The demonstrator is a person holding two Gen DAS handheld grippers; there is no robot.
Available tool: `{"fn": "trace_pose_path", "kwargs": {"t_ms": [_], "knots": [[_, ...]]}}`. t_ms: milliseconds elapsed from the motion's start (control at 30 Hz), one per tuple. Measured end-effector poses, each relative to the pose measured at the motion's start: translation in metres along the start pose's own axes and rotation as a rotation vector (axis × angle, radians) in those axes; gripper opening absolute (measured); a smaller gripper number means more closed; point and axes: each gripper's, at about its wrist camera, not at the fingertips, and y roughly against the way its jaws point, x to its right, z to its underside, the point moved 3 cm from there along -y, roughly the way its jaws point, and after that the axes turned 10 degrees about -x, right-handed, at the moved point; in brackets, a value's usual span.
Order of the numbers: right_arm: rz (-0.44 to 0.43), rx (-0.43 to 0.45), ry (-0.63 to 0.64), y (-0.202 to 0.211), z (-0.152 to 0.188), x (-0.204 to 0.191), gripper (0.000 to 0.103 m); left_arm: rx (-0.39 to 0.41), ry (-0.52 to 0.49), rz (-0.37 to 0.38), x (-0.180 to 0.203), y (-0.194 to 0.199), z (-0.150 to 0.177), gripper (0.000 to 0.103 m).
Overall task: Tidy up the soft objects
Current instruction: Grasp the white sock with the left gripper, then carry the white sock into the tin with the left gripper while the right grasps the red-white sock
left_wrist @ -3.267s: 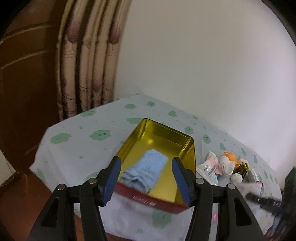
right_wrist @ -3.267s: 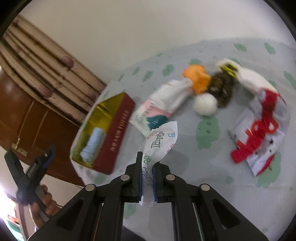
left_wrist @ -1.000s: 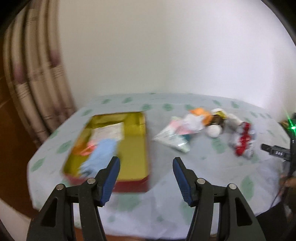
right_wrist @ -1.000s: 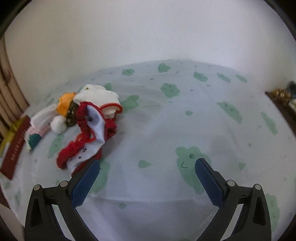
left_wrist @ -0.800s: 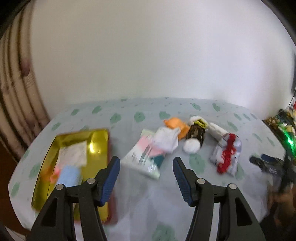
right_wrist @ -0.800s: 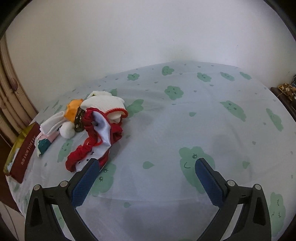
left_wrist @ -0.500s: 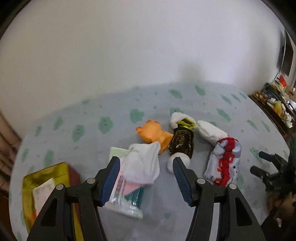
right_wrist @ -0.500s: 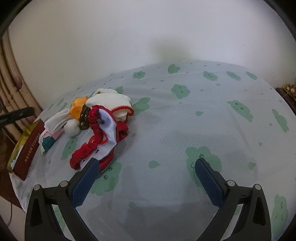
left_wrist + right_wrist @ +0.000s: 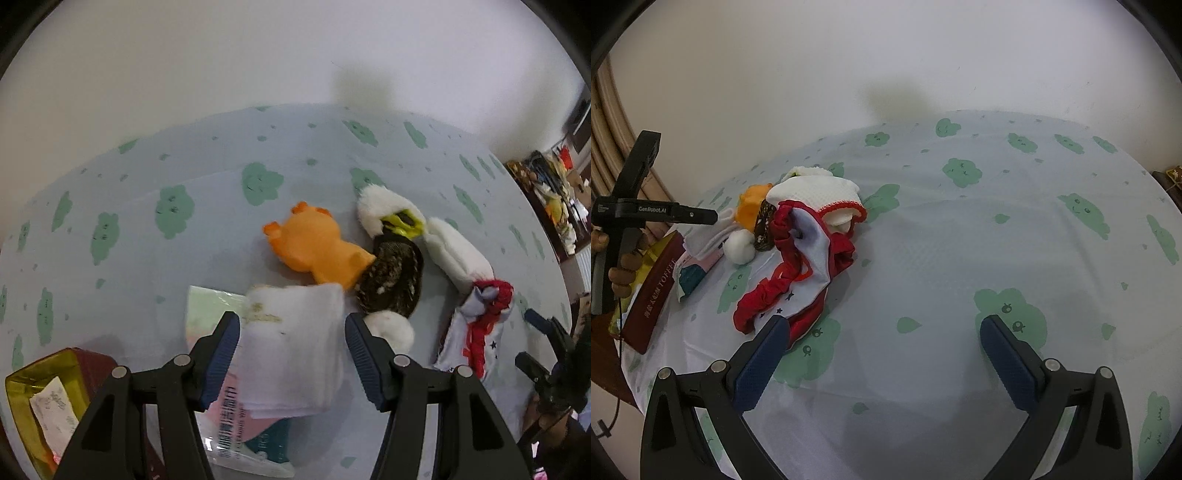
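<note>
The gold rectangular tin [image 9: 22, 391] at the table's edge holds only a few items; most soft things are still outside it. The left gripper [image 9: 291, 354], jaws open and empty, hangs over the folded white cloth [image 9: 291, 343] beside the orange plush toy [image 9: 317, 251]. The right gripper [image 9: 882, 354] is open too, near the red-and-white fabric [image 9: 798, 266].

Orange plush [image 9: 317, 247], green-clouded sheet [image 9: 147, 206]

Left claw [image 9: 291, 356] swung — over white cloth [image 9: 291, 347].

You get soft, even light; a dim shadow smudges the wall [image 9: 364, 86], fisheye bends the edges, corners go black.
</note>
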Motion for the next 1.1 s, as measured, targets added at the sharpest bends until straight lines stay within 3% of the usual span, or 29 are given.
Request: {"fn": "trace_pose_path", "kwargs": {"t_ms": [133,167,200,433,533,833,1100], "knots": [[-0.004,-0.011,-0.002,-0.002,0.0,0.0,0.103,-0.004,-0.03,-0.032,0.01,-0.008,0.007,0.061],[-0.004,-0.012,-0.004,-0.002,0.0,0.0,0.103,0.0,-0.029,-0.049,0.012,-0.01,0.009,0.051],[-0.004,-0.011,-0.005,-0.002,0.0,0.0,0.103,0.008,-0.025,-0.048,0.013,-0.01,0.012,0.018],[-0.012,-0.026,-0.018,-0.005,0.0,0.002,0.103,0.052,0.013,-0.023,0.031,-0.009,0.035,0.015],[-0.013,-0.027,-0.02,-0.005,-0.001,0.003,0.103,0.096,0.081,0.006,0.033,-0.002,0.053,0.014],[-0.015,-0.03,-0.02,-0.005,-0.001,0.002,0.103,0.271,0.202,0.081,0.056,0.061,0.116,0.014],[-0.019,-0.035,-0.019,-0.004,0.0,0.002,0.103,0.322,0.287,0.135,0.055,0.092,0.163,0.014]]}}
